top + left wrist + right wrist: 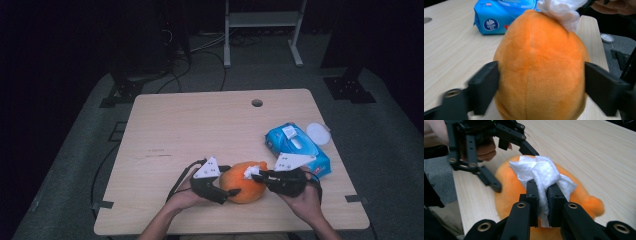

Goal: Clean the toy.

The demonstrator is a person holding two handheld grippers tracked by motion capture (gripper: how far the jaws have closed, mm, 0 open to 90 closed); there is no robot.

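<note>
Left gripper (227,186): nearest the table's front edge; its black jaws stand one on each side of the orange plush toy (243,182). In the left gripper view the left jaw meets the plush while the right sits at its flank; whether the pads press in cannot be told, so the jaws read as parted around the toy.
Right gripper (256,175): jaws clamped on a crumpled white wipe (543,175), which bunches up above the jaw tips and rests on top of the toy.
Orange plush toy (540,67): lies on the table near the front edge, between the two grippers; rounded, egg-like body of short fuzzy pile with a seam down its middle and a small nub at one end.
White wipe (253,170): soft, fibrous, wrinkled sheet, folded on itself.
Wipes packet (297,147): just beyond the right hand (305,197); a blue, glossy, pillow-shaped soft pack with a white flap on top; its contents cannot be seen.
White round lid (318,133): flat disc by the packet's far right side, at the table edge.
Table (200,130): pale wood-grain top, rounded corners, with a round cable hole (257,103) near the far edge.
</note>
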